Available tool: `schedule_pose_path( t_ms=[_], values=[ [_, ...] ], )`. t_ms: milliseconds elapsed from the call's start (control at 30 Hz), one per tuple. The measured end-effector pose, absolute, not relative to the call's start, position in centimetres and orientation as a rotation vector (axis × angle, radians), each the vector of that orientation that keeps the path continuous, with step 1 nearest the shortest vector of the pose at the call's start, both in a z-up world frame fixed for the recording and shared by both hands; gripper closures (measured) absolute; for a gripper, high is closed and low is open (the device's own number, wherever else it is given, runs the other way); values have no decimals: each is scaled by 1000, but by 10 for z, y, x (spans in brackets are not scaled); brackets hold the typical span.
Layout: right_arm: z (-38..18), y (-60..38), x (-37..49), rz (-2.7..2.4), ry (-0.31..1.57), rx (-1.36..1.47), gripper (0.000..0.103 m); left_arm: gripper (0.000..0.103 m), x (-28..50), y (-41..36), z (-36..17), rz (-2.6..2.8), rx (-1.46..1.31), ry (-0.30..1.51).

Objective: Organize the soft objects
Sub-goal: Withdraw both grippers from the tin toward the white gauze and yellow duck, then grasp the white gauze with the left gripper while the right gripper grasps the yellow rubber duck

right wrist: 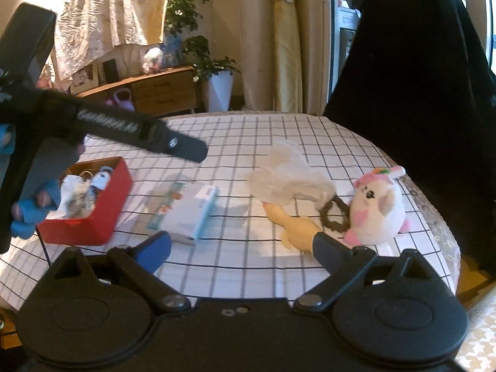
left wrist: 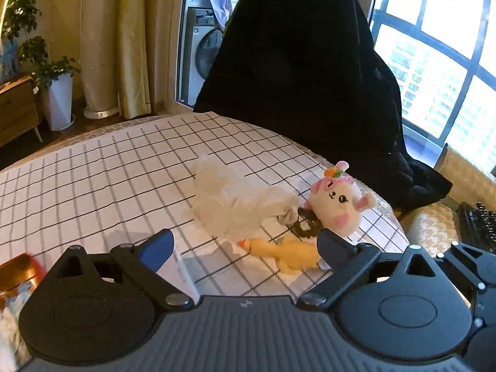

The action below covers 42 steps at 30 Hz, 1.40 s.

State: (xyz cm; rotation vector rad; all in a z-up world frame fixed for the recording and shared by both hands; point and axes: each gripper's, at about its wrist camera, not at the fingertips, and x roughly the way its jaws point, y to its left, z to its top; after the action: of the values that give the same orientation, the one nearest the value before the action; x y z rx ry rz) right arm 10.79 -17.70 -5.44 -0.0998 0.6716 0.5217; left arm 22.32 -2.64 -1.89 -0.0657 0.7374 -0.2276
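The white-and-pink plush toy point(left wrist: 336, 203) sits ahead of the left tongs point(left wrist: 245, 241) and just past their right fingertip, beside a dark ring-shaped hair tie point(left wrist: 305, 224) and a crumpled pale sheer cloth point(left wrist: 238, 198) that lies straight ahead of the gap. A yellow soft duck point(left wrist: 288, 254) lies nearest, low between the 2 fingers but untouched by them. All rest on the checked surface point(left wrist: 93, 179). The left tongs stand wide with nothing gripped, pitched downward over the near edge. The right tongs point(right wrist: 241, 246) are likewise wide and empty, tilted down; the duck lies just inside their right finger, the plush beyond it. Ahead of their left finger lies a white-and-blue box point(right wrist: 192, 214), and farther left a red box point(right wrist: 90, 210) holding small items. At the far left, a blue-gloved hand point(right wrist: 31, 207) grips the other tool's handle.
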Motion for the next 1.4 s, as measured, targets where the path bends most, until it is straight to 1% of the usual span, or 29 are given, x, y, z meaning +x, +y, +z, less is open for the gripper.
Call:
schedule_pose_path(
  t_ms=[233,333,633,767,967,1033,1100,1133,1167,1200,1233,1300,1333,1400],
  values=[
    [-72,-186,139,498,684,-143,5,4,271,-53,-40,-249,-62,777],
    [-82,-187,152,504,704,-156,8,4,288,-62,-51,-230,-51,791],
    [-104,-174,183,510,738,-190,9,4,339,-81,-92,-238,3,871],
    [-115,-169,196,499,759,-191,12,4,356,-82,-106,-247,0,898],
    [-133,-160,207,470,771,-226,14,4,373,-77,-124,-239,-13,919],
    [-140,-158,210,445,766,-244,17,4,376,-75,-129,-241,-23,922],
    [-143,-156,210,428,762,-266,19,5,377,-74,-133,-241,-26,924],
    [-144,-154,210,424,764,-268,23,7,378,-74,-135,-241,-25,925],
    [-145,-153,210,421,764,-266,27,13,379,-73,-136,-243,-28,928],
    [-146,-153,210,415,764,-265,28,20,379,-72,-138,-243,-32,934],
    [-146,-153,210,407,762,-267,29,24,379,-72,-138,-240,-35,937],
    [-146,-152,208,404,755,-274,33,36,380,-70,-139,-233,-43,937],
    [-146,-151,208,398,751,-281,36,39,381,-69,-139,-229,-49,937],
    [-146,-151,208,387,749,-282,43,50,381,-67,-140,-223,-56,938]
  ],
)
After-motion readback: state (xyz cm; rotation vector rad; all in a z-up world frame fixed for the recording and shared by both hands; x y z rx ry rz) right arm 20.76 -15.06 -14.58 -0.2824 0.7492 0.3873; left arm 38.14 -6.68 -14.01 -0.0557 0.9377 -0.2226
